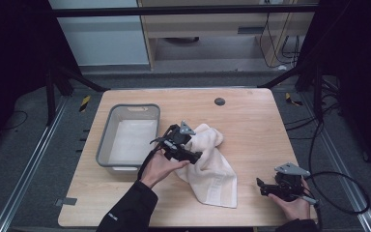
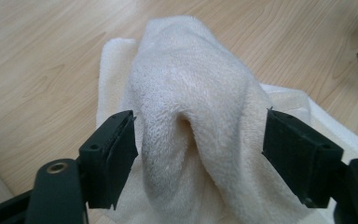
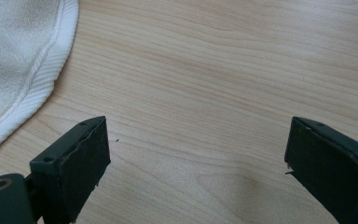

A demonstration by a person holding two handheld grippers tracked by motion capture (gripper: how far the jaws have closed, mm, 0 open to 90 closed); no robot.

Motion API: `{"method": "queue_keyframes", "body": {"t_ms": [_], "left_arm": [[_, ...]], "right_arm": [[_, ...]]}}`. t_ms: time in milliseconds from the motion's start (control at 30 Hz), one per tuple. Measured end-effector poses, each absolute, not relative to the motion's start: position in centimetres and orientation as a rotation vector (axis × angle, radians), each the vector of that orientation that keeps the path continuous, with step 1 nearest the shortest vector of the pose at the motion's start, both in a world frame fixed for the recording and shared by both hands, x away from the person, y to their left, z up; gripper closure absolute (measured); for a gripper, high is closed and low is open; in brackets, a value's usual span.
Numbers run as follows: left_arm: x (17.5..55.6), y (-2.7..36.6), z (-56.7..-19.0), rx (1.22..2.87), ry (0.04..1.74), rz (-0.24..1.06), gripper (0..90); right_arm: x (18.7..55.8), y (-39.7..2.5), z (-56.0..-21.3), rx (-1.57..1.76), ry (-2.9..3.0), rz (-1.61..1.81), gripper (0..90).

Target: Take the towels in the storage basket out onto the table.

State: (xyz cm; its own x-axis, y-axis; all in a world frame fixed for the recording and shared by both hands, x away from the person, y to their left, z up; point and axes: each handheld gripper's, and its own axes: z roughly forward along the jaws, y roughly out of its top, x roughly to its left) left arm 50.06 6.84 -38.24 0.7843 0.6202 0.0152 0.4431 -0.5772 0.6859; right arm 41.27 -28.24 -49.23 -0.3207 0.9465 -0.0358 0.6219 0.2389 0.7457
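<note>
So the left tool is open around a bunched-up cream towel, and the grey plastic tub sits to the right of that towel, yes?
Not quite: the grey plastic tub sits to the left of the cream terry towel, as the high view shows. The rest holds: the left tool is open with the bunched towel between its jaws.

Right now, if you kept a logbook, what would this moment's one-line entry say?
left gripper: open, jaws around raised towel fold | right gripper: open over bare table, beside towel | grey bin: left of towel
</note>
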Motion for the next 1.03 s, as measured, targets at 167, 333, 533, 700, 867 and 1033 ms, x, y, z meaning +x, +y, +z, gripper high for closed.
{"method": "queue_keyframes", "body": {"t_ms": [167, 333, 533, 700, 867, 1033], "left_arm": [[48.9, 8.3, -37.3, 2.236, 0.789, 0.371, 21.3], [47.7, 10.6, -36.8, 2.192, 0.819, 0.389, 20.9], [46.2, 13.0, -37.1, 2.145, 0.849, 0.407, 20.6], [45.1, 14.9, -37.5, 2.105, 0.877, 0.441, 20.6], [44.0, 17.0, -38.0, 2.057, 0.907, 0.480, 20.7], [43.3, 18.9, -38.8, 2.021, 0.953, 0.493, 20.7]], "right_arm": [[41.2, -28.3, -49.2, 1.439, 2.021, 0.880, 6.4], [41.2, -28.3, -49.2, 1.439, 2.021, 0.879, 6.3], [41.2, -28.3, -49.2, 1.432, 2.014, 0.875, 6.3], [41.2, -28.4, -49.2, 1.431, 2.012, 0.876, 6.3], [41.1, -28.4, -49.1, 1.437, 2.005, 0.881, 6.3], [41.1, -28.4, -49.1, 1.435, 2.003, 0.880, 6.4]]}}
